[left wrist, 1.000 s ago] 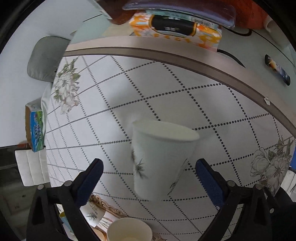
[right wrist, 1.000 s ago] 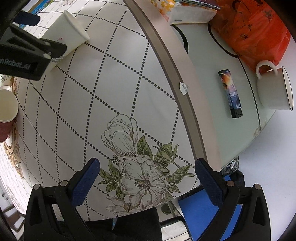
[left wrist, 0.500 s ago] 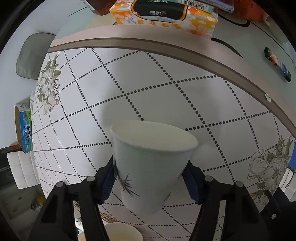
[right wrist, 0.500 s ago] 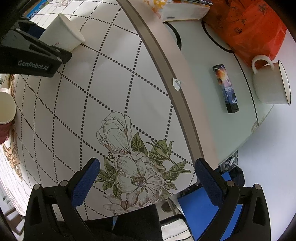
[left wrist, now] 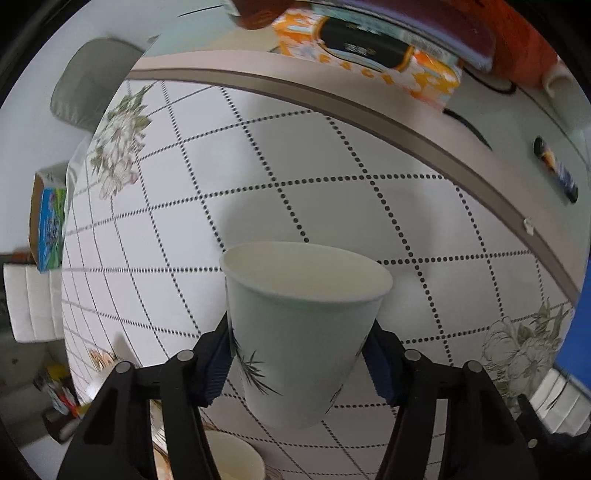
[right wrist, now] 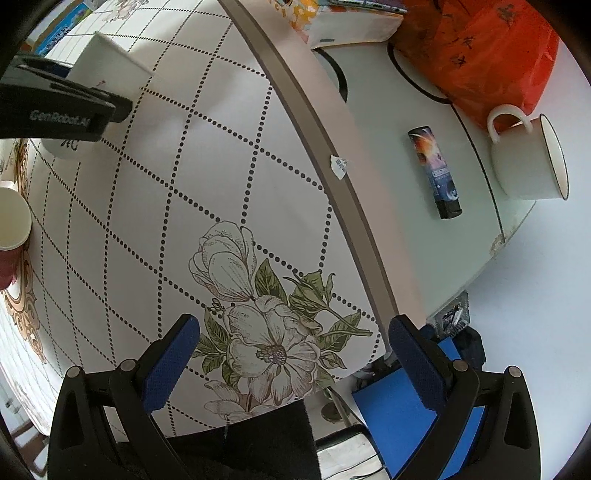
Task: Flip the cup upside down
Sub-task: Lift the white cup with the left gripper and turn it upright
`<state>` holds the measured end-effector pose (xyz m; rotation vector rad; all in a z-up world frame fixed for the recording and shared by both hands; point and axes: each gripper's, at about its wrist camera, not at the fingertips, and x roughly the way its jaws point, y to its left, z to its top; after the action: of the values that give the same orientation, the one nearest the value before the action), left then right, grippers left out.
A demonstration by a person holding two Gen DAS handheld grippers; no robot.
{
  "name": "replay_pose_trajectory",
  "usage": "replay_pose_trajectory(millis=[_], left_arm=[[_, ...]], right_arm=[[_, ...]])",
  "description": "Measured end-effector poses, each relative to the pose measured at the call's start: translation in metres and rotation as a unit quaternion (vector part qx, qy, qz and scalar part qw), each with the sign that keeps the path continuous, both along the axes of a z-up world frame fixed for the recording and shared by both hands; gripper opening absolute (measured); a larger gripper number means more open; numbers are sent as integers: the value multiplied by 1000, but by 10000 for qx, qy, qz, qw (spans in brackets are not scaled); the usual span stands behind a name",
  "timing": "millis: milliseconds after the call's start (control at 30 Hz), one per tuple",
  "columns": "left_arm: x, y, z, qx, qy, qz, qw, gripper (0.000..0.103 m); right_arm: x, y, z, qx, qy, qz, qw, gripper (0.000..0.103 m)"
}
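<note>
Clamped in the left gripper [left wrist: 297, 356], blue pads [left wrist: 216, 363] pressed on both sides — a white paper cup [left wrist: 303, 332], mouth up, tilted a little, raised over the dotted-grid tablecloth [left wrist: 332, 177]. Seen from the right wrist too, cup [right wrist: 105, 70] at the far left behind the black left gripper [right wrist: 62, 110].

Around it: a 2nd paper cup [left wrist: 232, 458] just below the held one, near the cloth's edge; an orange tissue box [left wrist: 369, 62] beyond the brown border, under a dark book [left wrist: 424, 26]; a blue carton [left wrist: 50, 221] off the left side. On the bare table past the cloth: a small dark tube [right wrist: 436, 171], a white mug [right wrist: 528, 155] on its side, an orange bag [right wrist: 480, 51]. Nothing between cup and cloth.

Right gripper [right wrist: 295, 365] spread wide, holding nothing, over the printed flower [right wrist: 266, 332] at the cloth's corner.

Against 0.5 s ago: same clamp on the cup, cup now sitting higher in the left view with its base clear of the cloth; right gripper unchanged in spread, shifted only slightly.
</note>
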<state>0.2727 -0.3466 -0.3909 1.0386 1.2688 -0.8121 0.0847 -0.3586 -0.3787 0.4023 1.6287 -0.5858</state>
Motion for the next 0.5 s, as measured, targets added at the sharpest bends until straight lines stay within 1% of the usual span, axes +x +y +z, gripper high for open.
replay_pose_trajectory(millis=[133,200,267,400,467,500], left_arm=[[5,12,11,-130,165,424,9989,60],[9,23,17,-163,306,744,9966,60],[12,36,23,-227,522,1098,9923,60],[16,67,35,-318,839,1790,9798,60],[15,85,39,-338,983,2122,9717,60],[13,95,41,-374,1067,2315,9662,60]], right_arm=[[-4,-5,10,-75,-90,-52,9999,103],[-4,-8,15,-75,-140,-86,9998,103],[-5,-11,19,-44,-187,-84,9998,103],[1,-15,27,-43,-250,82,9996,103],[2,-15,30,-7,-295,175,9994,103],[4,-14,32,26,-329,229,9992,103]])
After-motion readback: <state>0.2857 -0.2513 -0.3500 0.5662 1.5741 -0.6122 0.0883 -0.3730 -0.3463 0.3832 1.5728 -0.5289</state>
